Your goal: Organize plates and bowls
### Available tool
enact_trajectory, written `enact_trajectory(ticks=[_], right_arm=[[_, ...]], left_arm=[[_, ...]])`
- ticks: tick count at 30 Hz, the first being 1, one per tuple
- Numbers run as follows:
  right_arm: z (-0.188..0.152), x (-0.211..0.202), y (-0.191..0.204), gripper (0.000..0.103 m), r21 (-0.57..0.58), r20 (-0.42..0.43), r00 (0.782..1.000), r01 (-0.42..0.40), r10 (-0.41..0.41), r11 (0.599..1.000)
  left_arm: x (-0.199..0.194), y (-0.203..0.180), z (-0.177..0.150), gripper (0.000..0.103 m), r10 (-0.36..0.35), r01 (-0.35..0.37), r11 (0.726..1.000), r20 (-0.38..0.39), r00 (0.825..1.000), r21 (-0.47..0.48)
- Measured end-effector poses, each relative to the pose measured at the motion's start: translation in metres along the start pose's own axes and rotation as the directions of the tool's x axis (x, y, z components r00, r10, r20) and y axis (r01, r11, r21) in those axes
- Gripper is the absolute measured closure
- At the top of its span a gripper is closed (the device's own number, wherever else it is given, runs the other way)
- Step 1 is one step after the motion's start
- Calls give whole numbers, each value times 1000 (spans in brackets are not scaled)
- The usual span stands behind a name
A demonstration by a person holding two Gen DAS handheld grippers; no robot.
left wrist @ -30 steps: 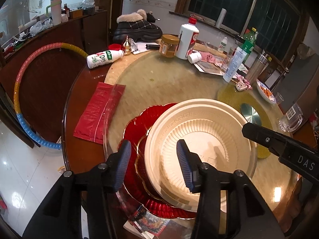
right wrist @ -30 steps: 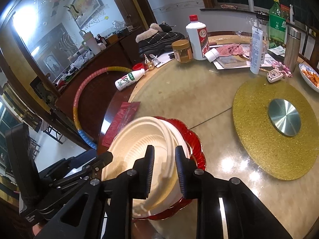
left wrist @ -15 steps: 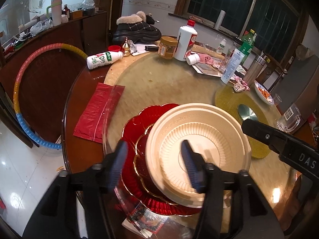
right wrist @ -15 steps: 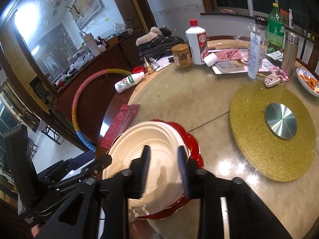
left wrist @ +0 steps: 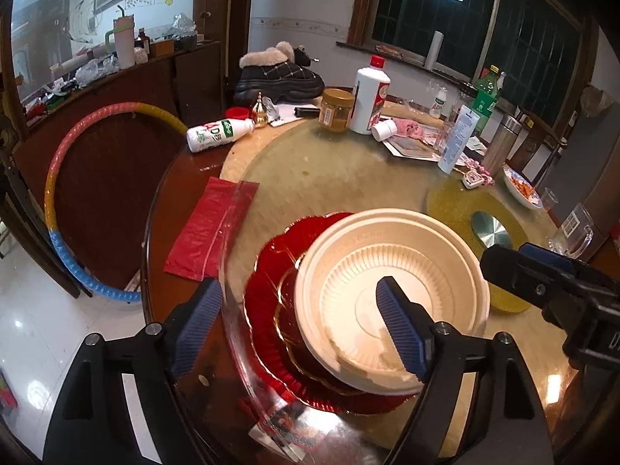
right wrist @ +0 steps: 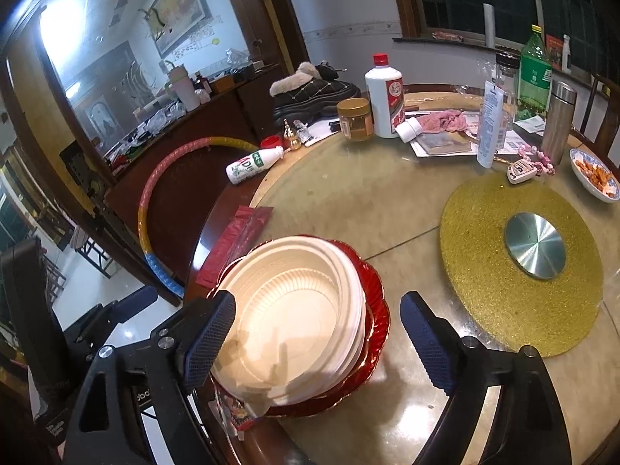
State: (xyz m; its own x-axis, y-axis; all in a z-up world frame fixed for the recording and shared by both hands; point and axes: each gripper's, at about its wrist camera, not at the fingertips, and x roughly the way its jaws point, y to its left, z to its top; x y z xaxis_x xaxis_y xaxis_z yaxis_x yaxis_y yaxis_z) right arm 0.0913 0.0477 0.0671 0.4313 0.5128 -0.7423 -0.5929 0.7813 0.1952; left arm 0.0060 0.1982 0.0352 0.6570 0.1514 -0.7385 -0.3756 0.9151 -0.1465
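A cream plastic bowl (left wrist: 391, 283) sits stacked on red scalloped plates (left wrist: 271, 298) at the near edge of the round table. My left gripper (left wrist: 300, 325) is open, its fingers straddling the stack's left side above it. My right gripper (right wrist: 317, 343) is open and wide above the same bowl (right wrist: 298, 310) and red plates (right wrist: 374, 298). Neither gripper holds anything. The right gripper's finger shows in the left wrist view (left wrist: 542, 275).
A gold lazy Susan disc (right wrist: 519, 259) lies to the right. Bottles, a jar (right wrist: 354, 118), a shoe, papers and a snack dish (right wrist: 595, 174) crowd the far side. A red bag (left wrist: 209, 228) lies left. A hula hoop (left wrist: 77, 193) leans beside the table.
Both grippers have opened wide. The right gripper let go of the cream bowl, which now rests on the red plates. Both cameras pulled back a little.
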Motion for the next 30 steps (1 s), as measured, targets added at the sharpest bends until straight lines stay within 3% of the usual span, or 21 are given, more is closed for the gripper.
enact_trajectory(ticks=[9,14,15,18,22,30], right_arm=[[-18,-27,2,3,-99,78,997,30,-22,995],[-39,-43,-1,3,-173,116,992,60,-40,983],[-44,-47,-4,3,-183,122,992,67,-45,981],[-56,-55,-18,3,-183,129,990,79,-56,980],[-70,-59,-37,2,-162,118,990,91,-72,983],[-85,-59,-65,2,-119,91,992,102,-91,988]], left_arm=[[-10,2,-15,20,8,-8,1000,17,1000,-3],[-28,-1,-36,0,-20,19,1000,74,997,18],[-31,-4,-40,0,-22,18,999,80,997,43],[-37,-13,-49,0,-13,5,996,94,996,86],[-40,-22,-58,0,-65,58,994,71,995,94],[-31,-48,-67,0,-62,58,986,18,998,153]])
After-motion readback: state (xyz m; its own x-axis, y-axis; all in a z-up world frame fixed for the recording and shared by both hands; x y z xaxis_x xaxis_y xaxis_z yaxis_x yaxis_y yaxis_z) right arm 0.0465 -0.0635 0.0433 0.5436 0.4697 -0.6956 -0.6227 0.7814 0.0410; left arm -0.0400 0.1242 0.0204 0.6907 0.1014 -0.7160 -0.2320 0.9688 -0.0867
